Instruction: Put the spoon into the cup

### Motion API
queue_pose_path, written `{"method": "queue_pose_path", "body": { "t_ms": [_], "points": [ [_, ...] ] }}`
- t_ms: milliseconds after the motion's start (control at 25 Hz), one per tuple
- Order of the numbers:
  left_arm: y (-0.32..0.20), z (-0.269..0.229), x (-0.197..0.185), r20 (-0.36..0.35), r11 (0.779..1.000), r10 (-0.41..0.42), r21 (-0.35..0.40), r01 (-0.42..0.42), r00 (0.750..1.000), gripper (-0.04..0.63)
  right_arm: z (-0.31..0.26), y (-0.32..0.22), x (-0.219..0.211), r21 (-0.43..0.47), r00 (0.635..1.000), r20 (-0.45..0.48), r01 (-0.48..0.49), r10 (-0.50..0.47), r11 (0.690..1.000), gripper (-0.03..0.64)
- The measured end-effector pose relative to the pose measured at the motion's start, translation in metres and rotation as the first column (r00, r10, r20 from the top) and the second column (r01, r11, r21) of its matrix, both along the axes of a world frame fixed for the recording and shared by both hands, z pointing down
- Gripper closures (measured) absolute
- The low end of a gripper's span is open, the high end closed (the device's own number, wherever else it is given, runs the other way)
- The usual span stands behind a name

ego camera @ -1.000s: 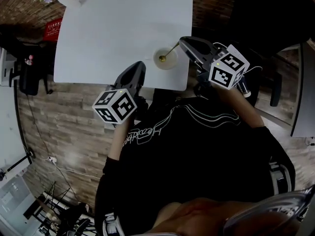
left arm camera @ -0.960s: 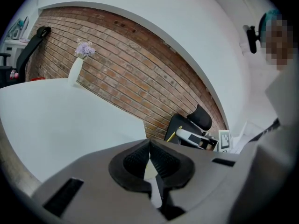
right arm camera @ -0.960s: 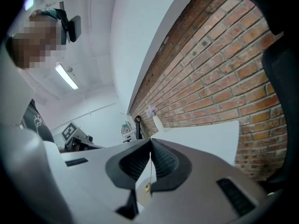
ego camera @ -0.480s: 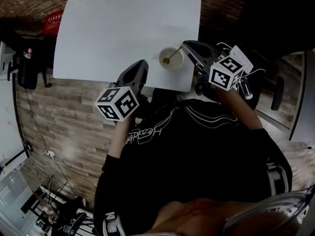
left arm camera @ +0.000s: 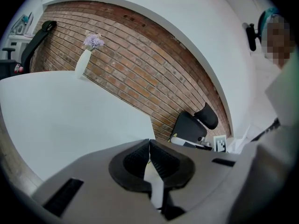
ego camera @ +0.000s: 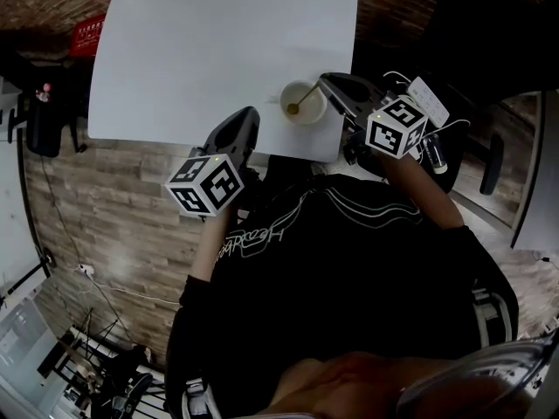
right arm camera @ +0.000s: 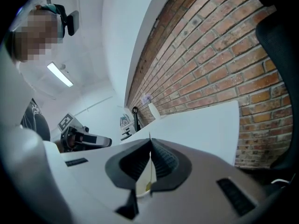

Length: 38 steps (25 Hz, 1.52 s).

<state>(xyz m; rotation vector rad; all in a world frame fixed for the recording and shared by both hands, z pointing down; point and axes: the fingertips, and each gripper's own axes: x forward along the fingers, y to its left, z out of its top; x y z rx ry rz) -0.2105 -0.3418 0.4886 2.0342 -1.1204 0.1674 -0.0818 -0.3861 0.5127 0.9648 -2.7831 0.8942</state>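
Two grippers are in view and only the right one is working. The right gripper [ego camera: 325, 80] has its jaws pressed together on the thin handle of the spoon [ego camera: 301, 105]. In the right gripper view a sliver of handle pokes out just past the pad tips. Through the slit below them I see the gold bowl end against white.

The cup [ego camera: 286, 94] sits just off this gripper's tip, on its left side and slightly below. The spoon's bowl is down inside the cup, and the handle leans up toward my jaws. The cup stands on the white table [ego camera: 218, 51], close to the edge nearest me.

The left gripper [ego camera: 247, 113] is closed too, with nothing between the pads, only table showing through the gap. It hangs on the far side of the cup from the right gripper, apart from the cup and idle.

I judge the task to be at the drop-off, with the spoon in the cup but not yet let go. Next I should part the right jaws so the handle settles on the rim, then back the gripper away from the cup. The risk is snagging the handle on a pad or nudging the cup toward the table edge. The left gripper isn't needed unless the cup tips.
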Motion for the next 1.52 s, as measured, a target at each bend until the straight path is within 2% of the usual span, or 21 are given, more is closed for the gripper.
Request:
{"method": "queue_pose_path", "body": {
  "t_ms": [800,1120,1320,1520],
  "points": [
    [0.004,0.014,-0.001,0.017,0.999,-0.010,-0.032,0.011,1.000,0.591,0.020,-0.011,0.013,-0.060,0.998,0.012,-0.059,0.060,0.996,0.615],
    [0.011,0.013,0.001,0.010,1.000,-0.007,-0.028,0.008,1.000,0.591,0.018,-0.009,0.019,-0.052,0.996,0.009,-0.084,0.084,0.995,0.610],
    [0.019,0.006,0.010,0.002,1.000,-0.002,-0.008,0.002,1.000,0.591,0.003,-0.005,0.038,-0.024,0.992,0.024,-0.126,0.126,0.992,0.569],
    [0.028,-0.010,0.028,-0.028,0.999,0.017,0.051,-0.016,0.999,0.591,-0.020,0.003,0.064,0.030,0.987,0.039,-0.156,0.155,0.987,0.543]
  ]
}}
